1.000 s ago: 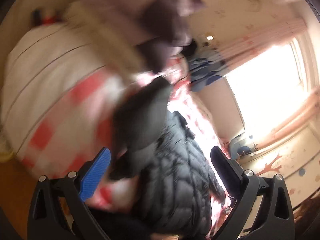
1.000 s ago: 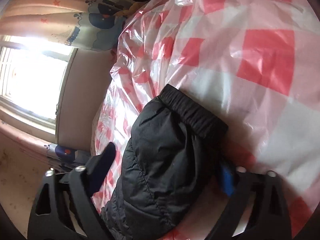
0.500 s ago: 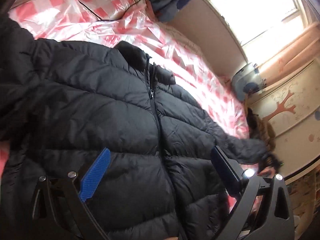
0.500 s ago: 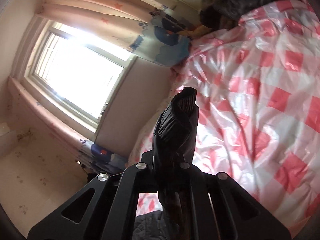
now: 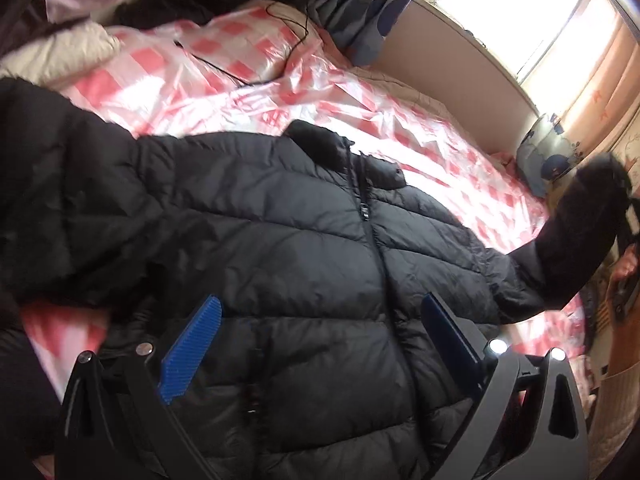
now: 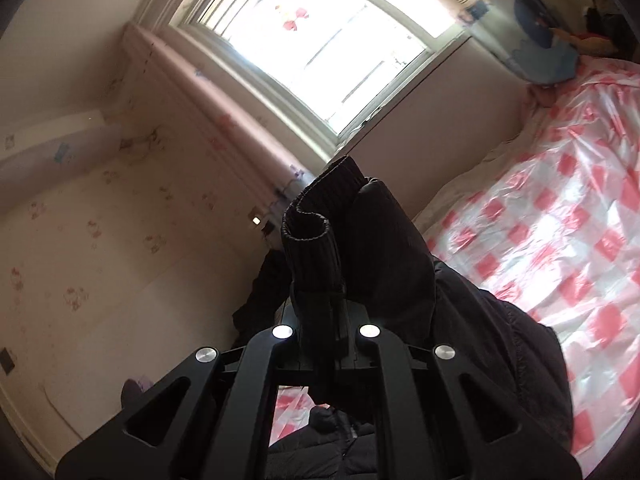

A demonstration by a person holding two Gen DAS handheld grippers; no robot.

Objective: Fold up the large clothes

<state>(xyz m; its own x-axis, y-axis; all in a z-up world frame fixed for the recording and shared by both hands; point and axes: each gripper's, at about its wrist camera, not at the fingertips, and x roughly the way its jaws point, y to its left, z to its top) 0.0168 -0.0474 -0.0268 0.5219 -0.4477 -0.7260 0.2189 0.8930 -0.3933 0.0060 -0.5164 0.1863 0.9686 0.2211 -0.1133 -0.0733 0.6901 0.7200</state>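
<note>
Jacket: black quilted puffer jacket (image 5: 304, 264) lies front-up on the bed, zip closed, collar at 12 o'clock in the left wrist view, filling the middle of the frame
Bed cover: glossy pink-and-white checked sheet (image 5: 420, 136) spreads out past the collar from 10 o'clock round to 3 o'clock
Left gripper: left gripper (image 5: 320, 340) hangs above the jacket's chest, jaws wide apart, blue pad (image 5: 192, 356) at 7 o'clock, dark finger at 5 o'clock, nothing between them
Right gripper: right gripper (image 6: 322, 322) is pinched tight on the sleeve cuff (image 6: 316, 232), ribbed knit sticking up out of the closed jaws toward 12 o'clock
Sleeve: from the left wrist view the sleeve (image 5: 568, 248) rises off the bed at 3 o'clock, lifted clear of the sheet
Cable: a thin black cable (image 5: 256, 60) trails over the sheet at 11 o'clock
Window: bright window (image 6: 320, 36) sits at 12 o'clock behind the raised cuff
</note>
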